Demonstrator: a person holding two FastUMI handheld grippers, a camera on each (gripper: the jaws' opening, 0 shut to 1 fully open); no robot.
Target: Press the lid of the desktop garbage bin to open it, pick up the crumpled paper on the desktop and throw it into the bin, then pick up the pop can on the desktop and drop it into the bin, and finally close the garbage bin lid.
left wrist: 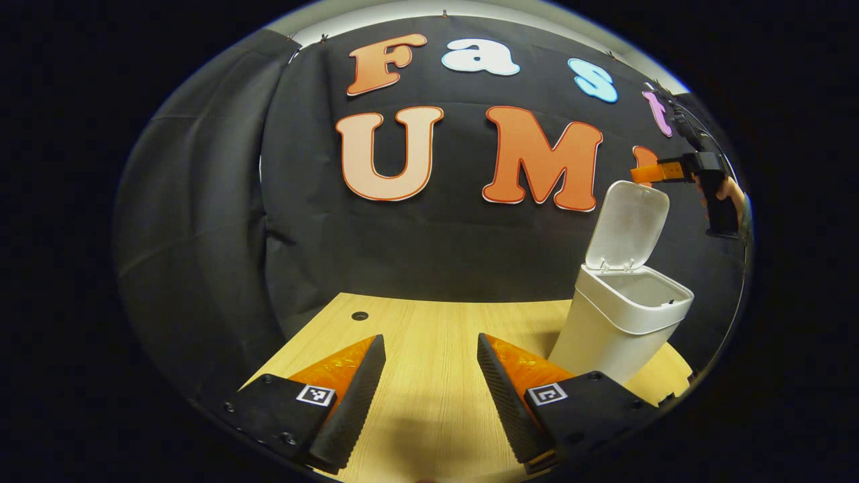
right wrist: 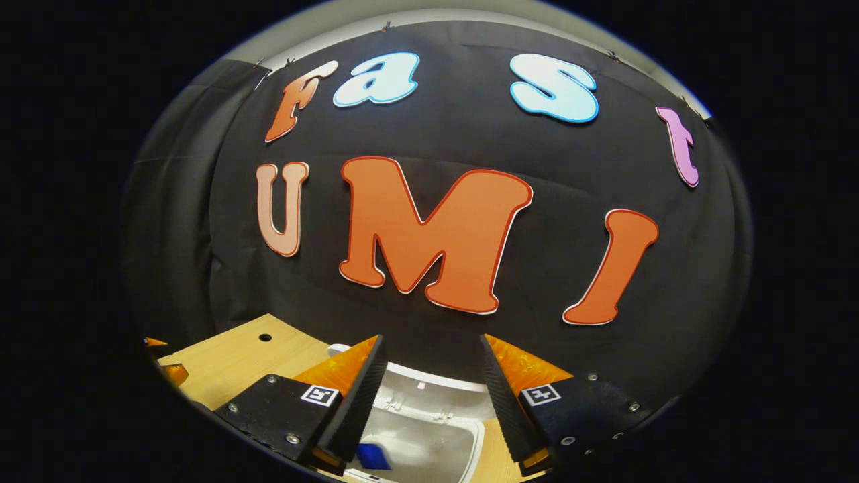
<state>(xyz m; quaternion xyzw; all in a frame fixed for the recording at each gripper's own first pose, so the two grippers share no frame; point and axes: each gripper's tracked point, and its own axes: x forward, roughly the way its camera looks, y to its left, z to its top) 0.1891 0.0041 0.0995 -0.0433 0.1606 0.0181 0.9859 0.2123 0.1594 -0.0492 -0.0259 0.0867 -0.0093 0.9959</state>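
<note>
Bin (right wrist: 463, 429) lid up; blue item (right wrist: 373, 456) inside, right claw (right wrist: 429, 376) spread above.

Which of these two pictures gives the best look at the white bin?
The left gripper view: the white bin stands whole on the table, lid raised. The right gripper view looks down from above into its open mouth, partly hidden by the fingers.

Stood upright on the wooden desktop (left wrist: 429, 335), toward its right side: a white garbage bin (left wrist: 621, 322), tall, tapering narrower to the base. Lid (left wrist: 627, 225) swung up and back on its far hinge, near vertical, mouth left open. Seen from above in the right gripper view: bin (right wrist: 429, 429) open, pale interior, with something blue (right wrist: 373, 456) lying at the near left inside; could not be told what it was.
</note>
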